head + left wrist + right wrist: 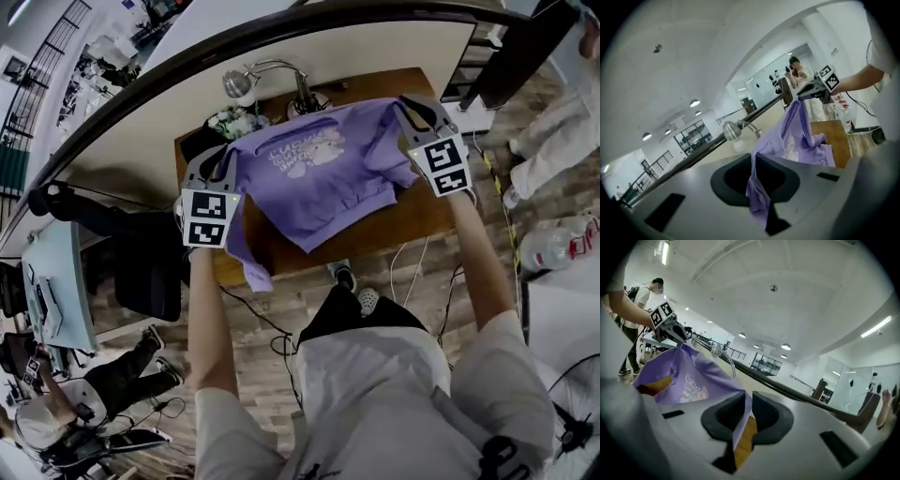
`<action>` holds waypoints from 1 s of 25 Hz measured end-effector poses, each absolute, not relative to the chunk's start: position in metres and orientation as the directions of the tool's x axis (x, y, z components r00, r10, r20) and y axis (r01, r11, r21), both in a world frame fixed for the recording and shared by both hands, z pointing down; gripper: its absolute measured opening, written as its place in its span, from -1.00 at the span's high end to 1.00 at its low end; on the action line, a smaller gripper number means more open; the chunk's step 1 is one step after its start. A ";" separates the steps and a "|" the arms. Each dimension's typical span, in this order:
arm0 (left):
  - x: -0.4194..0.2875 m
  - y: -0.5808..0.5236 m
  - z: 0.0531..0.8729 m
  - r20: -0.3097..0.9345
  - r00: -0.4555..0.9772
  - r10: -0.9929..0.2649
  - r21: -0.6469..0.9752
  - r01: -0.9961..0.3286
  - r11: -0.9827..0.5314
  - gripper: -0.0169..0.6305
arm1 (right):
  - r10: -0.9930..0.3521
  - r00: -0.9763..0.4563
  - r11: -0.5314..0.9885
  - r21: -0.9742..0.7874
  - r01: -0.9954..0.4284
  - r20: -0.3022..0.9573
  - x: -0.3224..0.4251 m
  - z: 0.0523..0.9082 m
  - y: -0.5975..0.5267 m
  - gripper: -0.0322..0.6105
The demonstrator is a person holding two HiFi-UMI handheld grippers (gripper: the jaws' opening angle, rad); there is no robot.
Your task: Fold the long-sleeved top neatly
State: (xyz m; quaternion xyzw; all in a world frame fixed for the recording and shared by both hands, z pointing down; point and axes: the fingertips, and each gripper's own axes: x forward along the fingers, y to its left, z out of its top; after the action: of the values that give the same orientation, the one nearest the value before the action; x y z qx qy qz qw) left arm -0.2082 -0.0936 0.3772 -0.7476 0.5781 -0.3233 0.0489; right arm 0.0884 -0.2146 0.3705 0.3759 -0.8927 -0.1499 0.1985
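top: soft matt lilac cloth
table: smooth brown wood
lamp: shiny metal
right gripper: matt grey plastic, dark pads

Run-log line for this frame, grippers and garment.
left gripper: shut on purple top | right gripper: shut on purple top | garment: stretched between both over wooden table, sleeve hanging off edge | fold: pending

top: lilac, white chest print | table: brown wood | marker cubes: black-and-white squares | lamp: silver
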 end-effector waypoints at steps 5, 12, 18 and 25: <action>-0.256 -0.155 0.458 0.504 0.099 -0.858 -0.365 -0.876 -0.315 0.82 | -0.681 -0.629 0.732 0.378 -0.567 0.375 0.037 0.445 -0.287 0.74; -0.299 -0.225 0.534 0.568 0.103 -0.817 -0.276 -0.911 -0.307 0.82 | -0.639 -0.574 0.764 0.340 -0.548 0.512 -0.014 0.524 -0.374 0.74; -0.314 -0.253 0.576 0.613 0.140 -0.778 -0.167 -0.939 -0.301 0.82 | -0.585 -0.520 0.792 0.302 -0.530 0.622 -0.039 0.581 -0.406 0.74; -0.323 -0.245 0.575 0.579 0.196 -0.792 -0.005 -0.970 -0.243 0.55 | -0.514 -0.532 0.832 0.241 -0.499 0.673 -0.037 0.603 -0.400 0.60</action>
State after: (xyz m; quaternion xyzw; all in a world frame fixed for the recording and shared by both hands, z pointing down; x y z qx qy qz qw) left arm -0.3233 -0.2454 0.5753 -0.7507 0.5866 -0.2409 -0.1851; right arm -0.0373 -0.3998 0.6030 0.2894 -0.8751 -0.0095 0.3879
